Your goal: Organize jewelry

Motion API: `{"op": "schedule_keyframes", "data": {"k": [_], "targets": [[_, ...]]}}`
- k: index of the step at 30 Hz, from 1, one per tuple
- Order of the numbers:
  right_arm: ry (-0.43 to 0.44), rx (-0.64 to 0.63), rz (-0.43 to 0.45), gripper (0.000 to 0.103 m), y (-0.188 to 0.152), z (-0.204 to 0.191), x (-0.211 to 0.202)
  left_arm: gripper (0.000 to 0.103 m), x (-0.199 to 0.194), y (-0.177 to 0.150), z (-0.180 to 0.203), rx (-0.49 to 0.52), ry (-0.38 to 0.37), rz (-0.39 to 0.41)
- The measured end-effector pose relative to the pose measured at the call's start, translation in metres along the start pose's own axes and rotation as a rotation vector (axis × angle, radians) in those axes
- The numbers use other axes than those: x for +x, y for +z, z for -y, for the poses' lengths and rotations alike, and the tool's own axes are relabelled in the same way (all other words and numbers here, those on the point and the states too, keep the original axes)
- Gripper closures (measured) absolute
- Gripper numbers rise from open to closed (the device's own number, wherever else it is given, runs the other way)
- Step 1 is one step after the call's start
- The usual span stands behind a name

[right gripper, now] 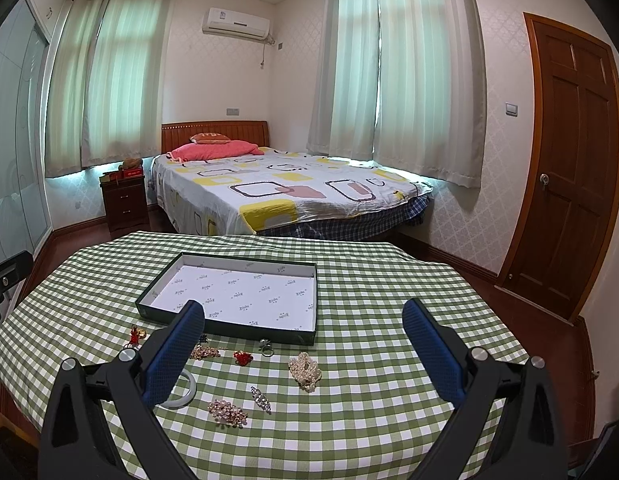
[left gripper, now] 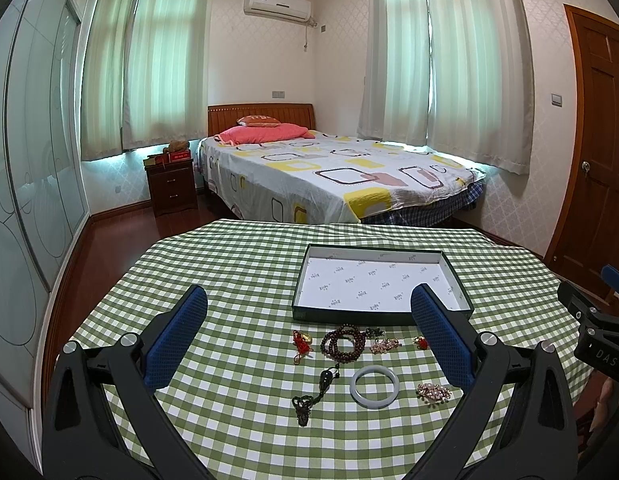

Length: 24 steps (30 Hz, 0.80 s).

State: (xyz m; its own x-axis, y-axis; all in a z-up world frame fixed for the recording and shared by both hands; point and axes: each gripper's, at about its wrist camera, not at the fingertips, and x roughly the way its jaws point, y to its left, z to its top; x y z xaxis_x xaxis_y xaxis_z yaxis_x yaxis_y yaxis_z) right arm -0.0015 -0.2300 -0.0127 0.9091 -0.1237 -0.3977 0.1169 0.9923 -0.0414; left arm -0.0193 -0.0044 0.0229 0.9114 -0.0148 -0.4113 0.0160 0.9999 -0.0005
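Showing pearl cluster (right gripper: 305, 371) right-side only, bead bracelet (left gripper: 342, 343) left-side

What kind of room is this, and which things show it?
Most likely a home bedroom: a made bed with a pink pillow, a dark nightstand beside it, and curtained windows behind.

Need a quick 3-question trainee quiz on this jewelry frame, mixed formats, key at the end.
1. True or false: the box already holds jewelry.
2. Which lies nearest the pearl bundle? A) ring B) bangle C) dark bead bracelet
3. Fill in: the fingers of the left gripper and right gripper are ____.

Key: 1 false; 2 A; 3 open, holding nothing.
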Motion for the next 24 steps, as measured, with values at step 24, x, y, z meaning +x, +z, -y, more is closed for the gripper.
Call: {"op": "schedule_keyframes", "data": {"k": [24], "targets": [[0.009,0.002,-0.012,0.006,-0.0050,-0.0005,0.0041,0.004,0.0044,-0.0051,-0.0001,-0.004,-0.001,-0.023]]}}
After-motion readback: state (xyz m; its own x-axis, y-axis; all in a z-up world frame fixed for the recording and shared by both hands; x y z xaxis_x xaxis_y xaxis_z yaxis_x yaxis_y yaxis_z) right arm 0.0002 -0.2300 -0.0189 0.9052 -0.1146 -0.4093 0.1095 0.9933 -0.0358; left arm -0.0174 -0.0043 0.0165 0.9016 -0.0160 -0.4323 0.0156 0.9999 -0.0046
